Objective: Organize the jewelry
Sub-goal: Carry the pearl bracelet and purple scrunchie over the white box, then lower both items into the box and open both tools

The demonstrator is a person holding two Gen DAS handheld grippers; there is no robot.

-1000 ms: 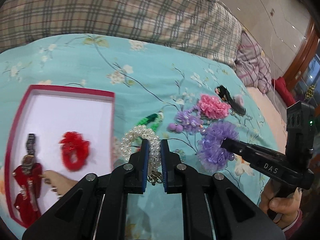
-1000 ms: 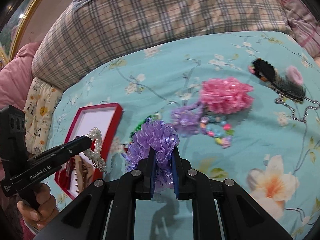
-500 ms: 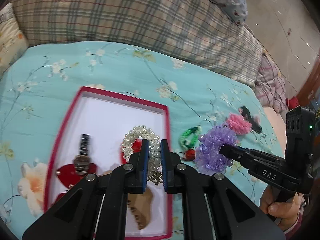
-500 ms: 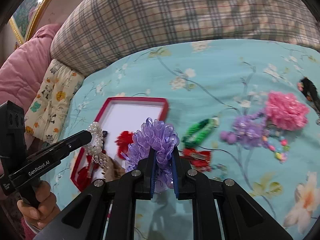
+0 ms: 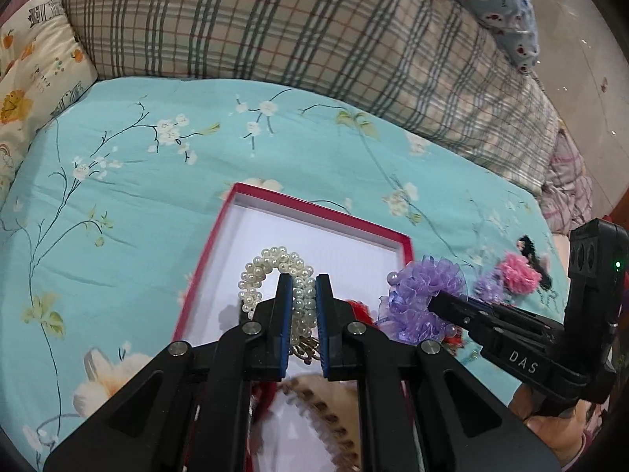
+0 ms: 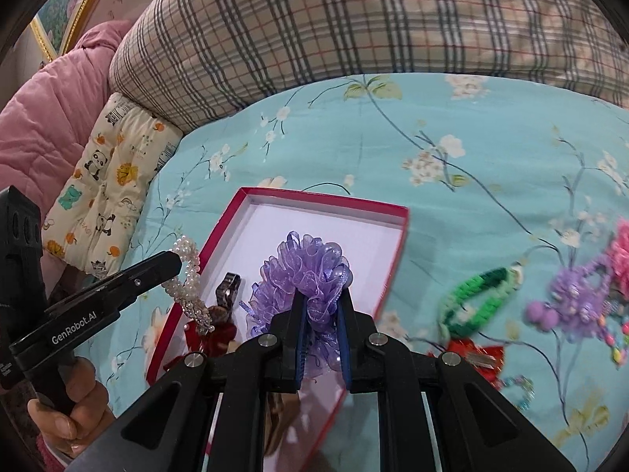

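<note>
Left claw (image 5: 300, 299) gripped the pearl bracelet (image 5: 275, 275) over the red box (image 5: 314, 206); right claw (image 6: 320, 314) pinched the purple scrunchie (image 6: 306, 271) above it. Beyond lay a green clip (image 6: 483, 295) on the bed (image 6: 471, 137).

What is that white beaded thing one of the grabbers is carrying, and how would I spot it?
Start at the red-edged box lying on the turquoise flowered bedspread. Over its white inside, the left gripper pinches a pearl bracelet, a loop of small cream beads. The purple scrunchie that the right gripper carries beside it is frilly ribbon; the bracelet alone is made of round pearls.
</note>
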